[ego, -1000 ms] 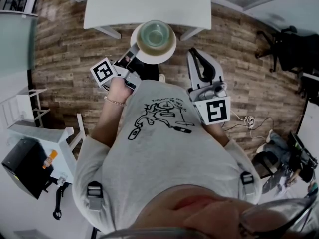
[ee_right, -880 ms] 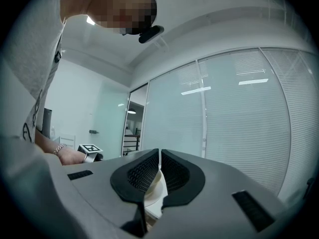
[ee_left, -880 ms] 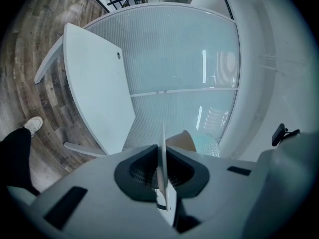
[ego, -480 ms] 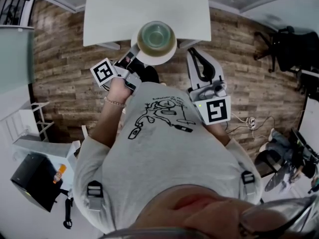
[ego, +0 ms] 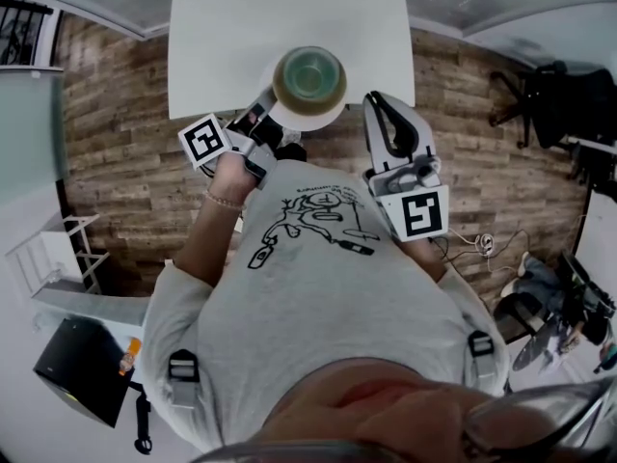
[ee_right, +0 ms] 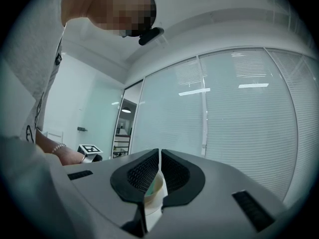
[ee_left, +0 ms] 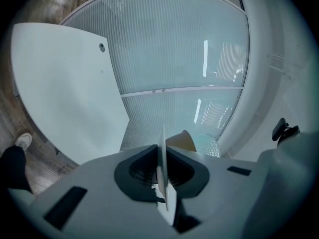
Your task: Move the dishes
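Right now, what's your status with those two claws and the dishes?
Left gripper and right gripper both shut on the plate rim. Bowl sits on the plate. White table ahead, nothing seen in the way.

Both arms are out ahead of the chest, elbows bent. The left gripper (ee_left: pixel 162 156) angles forward and inward, jaws pinched tight on the rim of the plate (ego: pixel 297 120). The left hand (ego: pixel 229 170) is wrapped round its grip, wrist straight. The right gripper (ee_right: pixel 159 158) sits level alongside, jaws clamped on the plate's opposite edge. The right hand is tucked out of sight under its marker cube (ego: pixel 416 214).
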`<state>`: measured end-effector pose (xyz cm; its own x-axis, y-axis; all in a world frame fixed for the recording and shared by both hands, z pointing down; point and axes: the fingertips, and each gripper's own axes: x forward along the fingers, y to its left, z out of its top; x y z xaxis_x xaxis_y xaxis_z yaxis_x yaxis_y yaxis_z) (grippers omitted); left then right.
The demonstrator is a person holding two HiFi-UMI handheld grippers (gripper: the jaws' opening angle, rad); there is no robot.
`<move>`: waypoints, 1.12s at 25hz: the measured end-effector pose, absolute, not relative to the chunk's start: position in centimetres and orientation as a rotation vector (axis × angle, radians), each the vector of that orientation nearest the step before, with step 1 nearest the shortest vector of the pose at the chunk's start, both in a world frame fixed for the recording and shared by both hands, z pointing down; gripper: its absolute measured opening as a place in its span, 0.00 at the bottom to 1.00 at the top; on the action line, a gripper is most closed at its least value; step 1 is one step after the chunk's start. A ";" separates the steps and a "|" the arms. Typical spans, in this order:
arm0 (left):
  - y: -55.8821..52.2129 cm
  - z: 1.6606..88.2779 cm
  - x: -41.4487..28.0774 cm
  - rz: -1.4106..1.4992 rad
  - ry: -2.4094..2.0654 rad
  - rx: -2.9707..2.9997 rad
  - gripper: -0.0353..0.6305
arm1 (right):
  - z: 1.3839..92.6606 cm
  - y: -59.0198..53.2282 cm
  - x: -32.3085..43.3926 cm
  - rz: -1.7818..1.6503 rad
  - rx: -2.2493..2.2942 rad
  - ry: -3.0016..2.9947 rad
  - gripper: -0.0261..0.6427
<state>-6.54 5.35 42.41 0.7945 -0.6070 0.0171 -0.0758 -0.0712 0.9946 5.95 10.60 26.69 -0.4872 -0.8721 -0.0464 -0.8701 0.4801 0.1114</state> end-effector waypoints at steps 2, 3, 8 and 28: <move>3.8 42.7 -7.0 -0.474 -0.554 1.596 0.09 | 26.6 8.9 5.4 -0.187 1.583 -2.689 0.10; 3.0 42.8 -7.2 -0.471 -0.555 1.593 0.09 | 26.6 8.0 5.1 -0.188 1.584 -2.690 0.10; -0.1 43.2 -7.5 -0.462 -0.542 1.583 0.09 | 26.7 4.3 4.2 -0.183 1.582 -2.694 0.10; -4.5 43.5 -9.5 -0.480 -0.585 1.549 0.09 | 26.7 -2.0 2.7 -0.172 1.523 -2.737 0.10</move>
